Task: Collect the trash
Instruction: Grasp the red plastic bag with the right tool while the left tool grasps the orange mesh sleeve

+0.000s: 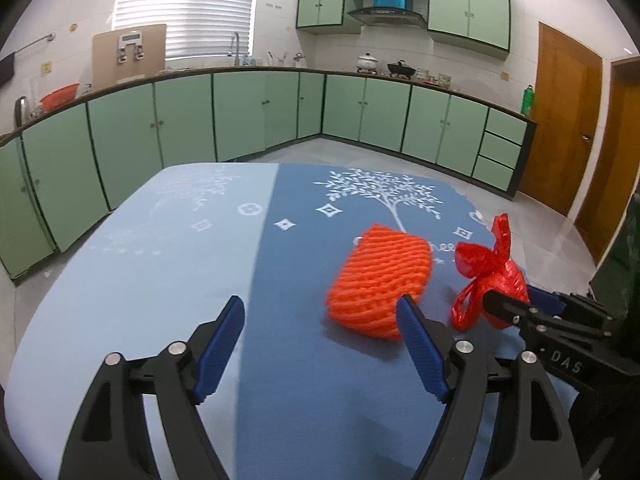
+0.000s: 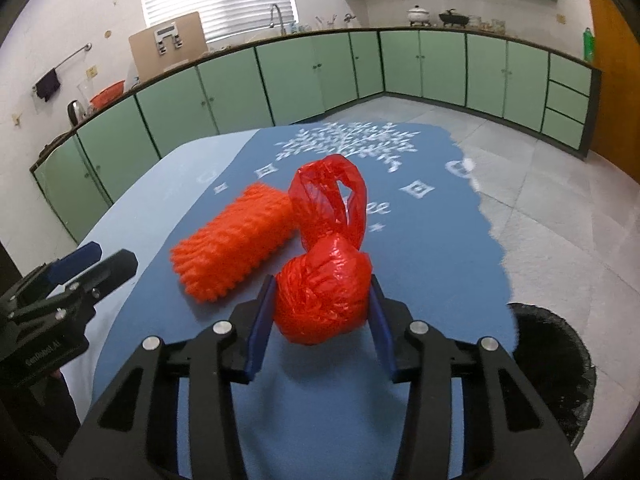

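Right claw (image 2: 322,312) clamped on the knotted red plastic bag (image 2: 322,296), which sits on the blue-clothed surface (image 2: 420,264).

Both blue pads (image 2: 262,320) are against the sides of the bag's bulging lower part; its tied handle loops stand up behind the bulge. Orange foam fruit net (image 2: 232,246) lies just left of the bag, touching or almost touching it near the loops. Left claw (image 2: 86,264) is at the left edge, well clear of the net, fingers seen edge-on so the gap is unreadable. Black-lined trash bin (image 2: 560,364) sits on the floor below the right edge of the surface. Green cabinets (image 2: 304,76) along the back.
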{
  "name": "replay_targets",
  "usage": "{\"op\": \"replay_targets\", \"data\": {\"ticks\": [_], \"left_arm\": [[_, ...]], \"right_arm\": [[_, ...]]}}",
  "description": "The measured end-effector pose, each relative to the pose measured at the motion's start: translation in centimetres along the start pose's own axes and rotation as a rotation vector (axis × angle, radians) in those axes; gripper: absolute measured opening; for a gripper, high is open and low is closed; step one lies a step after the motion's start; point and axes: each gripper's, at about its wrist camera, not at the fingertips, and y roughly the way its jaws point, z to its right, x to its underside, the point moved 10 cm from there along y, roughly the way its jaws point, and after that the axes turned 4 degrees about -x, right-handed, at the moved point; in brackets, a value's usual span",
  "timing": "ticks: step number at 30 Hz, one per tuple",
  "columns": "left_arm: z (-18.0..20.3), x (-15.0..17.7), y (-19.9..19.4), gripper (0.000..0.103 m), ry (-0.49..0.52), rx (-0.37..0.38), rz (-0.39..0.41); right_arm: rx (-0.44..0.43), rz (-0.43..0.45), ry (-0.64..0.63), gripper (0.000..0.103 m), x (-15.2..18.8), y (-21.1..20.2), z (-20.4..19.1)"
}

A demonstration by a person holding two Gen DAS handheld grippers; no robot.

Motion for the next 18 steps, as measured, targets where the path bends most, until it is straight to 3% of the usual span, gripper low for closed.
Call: {"op": "replay_targets", "data": {"ticks": [9,16,18], "left_arm": [[3.1,0.0,3.2,0.082,0.025,0.035,-0.048],[3.9,0.7,5.9,0.082,0.037,0.030,-0.103],[3.9,0.9,6.5,0.076,0.039,0.025,-0.129]], "right_arm": [[0.052,0.004,0.038,0.043,-0.2,-0.5,3.7],[0.056,-0.006,0.049,0.043,0.0,0.0,4.3],[0.055,-0.009,0.049,0.043,0.0,0.2,4.3]]}}
